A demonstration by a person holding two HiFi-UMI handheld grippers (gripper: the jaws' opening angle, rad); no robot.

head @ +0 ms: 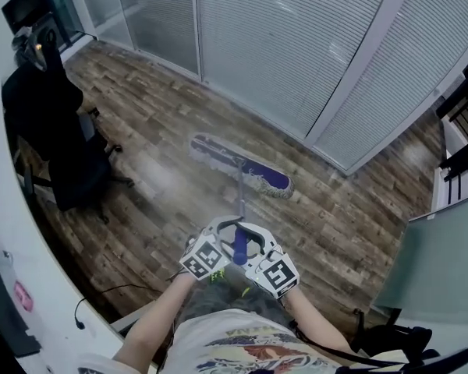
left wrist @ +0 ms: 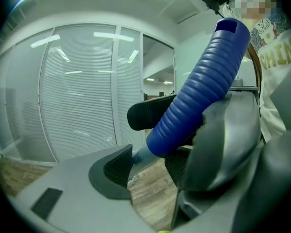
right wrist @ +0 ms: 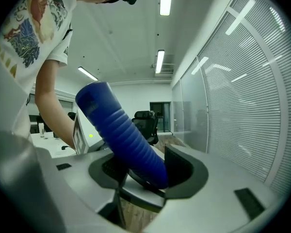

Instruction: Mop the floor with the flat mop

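Two tools are held on the blue ribbed grip of the flat mop: the right tool is clamped around it, the left tool seemingly clamped at its lower end. Its head is laid flat on the wood floor, near the glass partition.

Brown wood-plank floor, smooth with a soft sheen. Purple fringed cloth mop head, shaggy. Thin metal pole, smooth. Blue ribbed plastic grip, faintly glossy. Far, matt white slatted blinds.
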